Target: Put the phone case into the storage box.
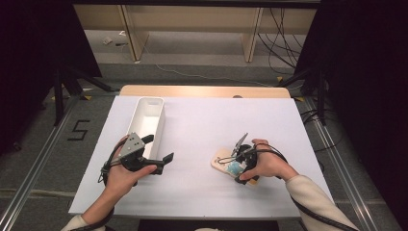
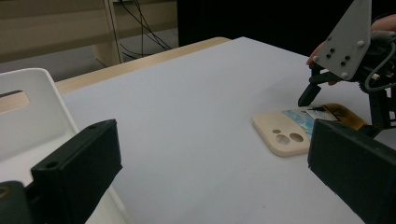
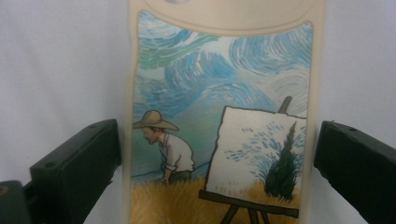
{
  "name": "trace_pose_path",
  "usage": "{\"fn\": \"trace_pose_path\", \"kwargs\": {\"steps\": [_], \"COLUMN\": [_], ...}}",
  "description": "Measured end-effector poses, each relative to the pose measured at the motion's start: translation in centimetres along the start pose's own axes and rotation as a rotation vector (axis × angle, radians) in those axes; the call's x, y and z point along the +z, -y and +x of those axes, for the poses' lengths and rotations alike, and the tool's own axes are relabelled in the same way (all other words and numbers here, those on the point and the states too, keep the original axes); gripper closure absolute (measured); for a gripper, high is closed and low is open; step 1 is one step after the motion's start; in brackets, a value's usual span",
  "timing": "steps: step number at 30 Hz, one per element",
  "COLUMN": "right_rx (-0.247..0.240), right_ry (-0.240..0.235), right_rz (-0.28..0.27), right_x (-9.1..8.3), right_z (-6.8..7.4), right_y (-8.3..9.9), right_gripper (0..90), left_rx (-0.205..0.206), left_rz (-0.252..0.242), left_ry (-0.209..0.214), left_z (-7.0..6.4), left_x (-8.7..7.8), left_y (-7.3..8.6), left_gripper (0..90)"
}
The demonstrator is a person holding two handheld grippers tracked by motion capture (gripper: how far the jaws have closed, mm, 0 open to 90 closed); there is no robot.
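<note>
A cream phone case [image 1: 225, 162] with a painted scene of a man in a straw hat and an easel lies flat on the white table, right of centre. In the right gripper view the phone case [image 3: 224, 93] runs up between the two black jaws. My right gripper [image 1: 243, 161] hangs just over it, open, one jaw on each long side. From the left gripper view the case [image 2: 285, 135] shows its camera holes, with the right gripper [image 2: 338, 109] above its far end. My left gripper [image 1: 158, 149] is open and holds nothing, beside a white bin [image 1: 146, 120].
The long white bin [image 2: 28, 121] stands at the table's left, lengthwise toward the far edge. A white sheet [image 1: 202, 125] covers the table, and a wooden strip [image 1: 202, 91] shows along the far edge. Cables and stand legs lie on the floor around it.
</note>
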State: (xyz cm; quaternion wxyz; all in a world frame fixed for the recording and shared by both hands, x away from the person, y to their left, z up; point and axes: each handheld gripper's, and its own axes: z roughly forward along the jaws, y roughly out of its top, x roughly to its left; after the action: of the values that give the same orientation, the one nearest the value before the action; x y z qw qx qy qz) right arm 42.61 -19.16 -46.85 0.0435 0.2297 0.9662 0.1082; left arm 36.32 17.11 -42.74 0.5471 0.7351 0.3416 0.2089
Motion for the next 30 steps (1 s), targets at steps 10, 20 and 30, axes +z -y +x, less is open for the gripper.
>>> {"fn": "trace_pose_path", "kwargs": {"steps": [10,20,30], "right_rx": [-0.001,-0.017,-0.014], "right_ry": [-0.010,-0.017,-0.023], "right_rz": [0.022,0.032,0.049], "right_x": [0.10,0.19,0.10], "right_z": [-0.16,-0.33,-0.22], "right_y": [-0.32,-0.48,-0.69], "right_gripper": [1.5,2.2,3.3], "left_rx": [0.002,0.002,0.000], "left_rz": [-0.001,-0.001,0.000], "left_ry": [0.001,0.002,0.002], "left_z": [0.00,0.01,-0.01], "left_x": [-0.01,-0.01,0.00], "left_y": [-0.01,-0.02,0.00], "left_gripper": [2.1,2.1,2.1]}}
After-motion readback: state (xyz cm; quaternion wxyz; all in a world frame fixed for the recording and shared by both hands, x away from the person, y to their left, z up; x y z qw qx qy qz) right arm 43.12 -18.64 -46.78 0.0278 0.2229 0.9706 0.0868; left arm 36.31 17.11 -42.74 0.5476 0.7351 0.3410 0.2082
